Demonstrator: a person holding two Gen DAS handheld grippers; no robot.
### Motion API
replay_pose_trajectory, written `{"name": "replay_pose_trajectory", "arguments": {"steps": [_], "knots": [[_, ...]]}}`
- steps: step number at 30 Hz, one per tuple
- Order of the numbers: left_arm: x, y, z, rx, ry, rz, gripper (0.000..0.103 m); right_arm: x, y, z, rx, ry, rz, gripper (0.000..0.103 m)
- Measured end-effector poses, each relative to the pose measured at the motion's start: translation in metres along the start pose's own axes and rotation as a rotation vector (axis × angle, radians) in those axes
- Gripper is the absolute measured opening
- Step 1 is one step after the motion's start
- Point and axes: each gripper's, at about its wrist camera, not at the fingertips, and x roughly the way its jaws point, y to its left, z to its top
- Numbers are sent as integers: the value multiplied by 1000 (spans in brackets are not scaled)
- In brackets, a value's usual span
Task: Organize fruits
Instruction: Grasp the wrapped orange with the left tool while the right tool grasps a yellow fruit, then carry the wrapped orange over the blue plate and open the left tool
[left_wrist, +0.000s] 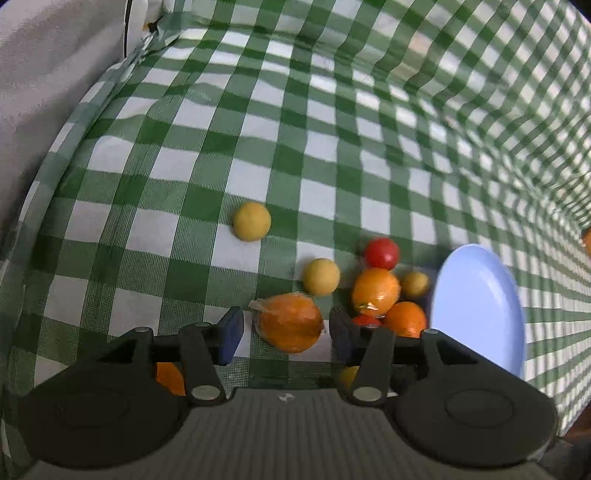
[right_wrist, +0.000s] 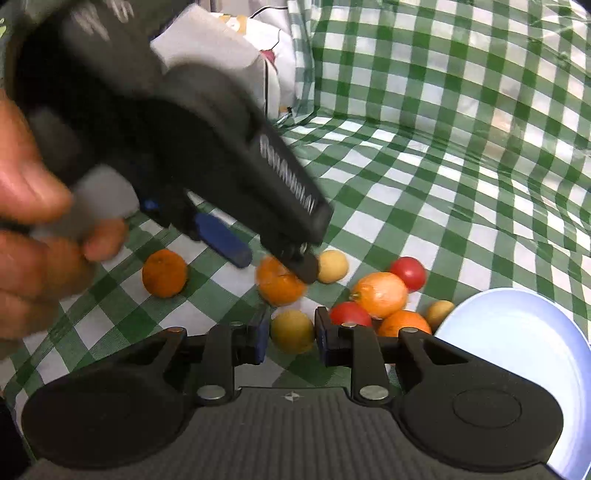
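While beside plate (right_wrist: 517, 332): left gripper (left_wrist: 286, 334) spread wide around orange (left_wrist: 290, 323), untouched; right gripper (right_wrist: 290, 332) narrow, astride lemon (right_wrist: 291, 330), contact indeterminate.

Bright, even light; motion blur, fisheye warp at edges.

Green-checked tablecloth (left_wrist: 258, 155), white fabric (left_wrist: 55, 62)

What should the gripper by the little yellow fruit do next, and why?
Probably close a little more. The right hand-held gripper has its pads on either side of the yellow fruit, with slight gaps visible, so it isn't gripped yet. The blue plate lies empty just beside it.
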Motion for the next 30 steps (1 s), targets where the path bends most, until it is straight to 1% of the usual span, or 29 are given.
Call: {"name": "replay_pose_trajectory", "arguments": {"steps": [1, 2, 5, 9, 11, 13, 16, 19, 21, 25, 30], "knots": [[2, -2, -1, 5, 2, 6, 46, -2, -2, 0, 5, -2, 2, 27], [3, -3, 0, 12, 5, 11, 42, -4, -4, 0, 10, -5, 4, 27], [-1, -8, 1, 11, -26, 47, 42, -12, -12, 1, 28, -21, 2, 27], [-16, -15, 4, 11, -122, 123, 42, -31, -26, 6, 84, -74, -27, 27], [-21, -21, 5, -1, -155, 121, 42, -42, -37, 6, 119, -98, -55, 27], [-27, -29, 3, 1, -185, 88, 42, -53, -50, 4, 154, -113, -110, 27], [-35, -52, -5, 68, -236, 28, 42, -65, -73, -5, 200, -99, -217, 27], [-38, -81, -12, 141, -253, -71, 42, -76, -98, -16, 264, -78, -296, 27], [-37, -98, -18, 190, -262, -117, 42, -82, -114, -21, 320, -65, -329, 27], [-25, -128, -29, 241, -239, -165, 42, -88, -136, -27, 398, -52, -346, 27], [-9, -141, -34, 275, -197, -165, 42, -84, -143, -28, 419, -35, -353, 27]]}}
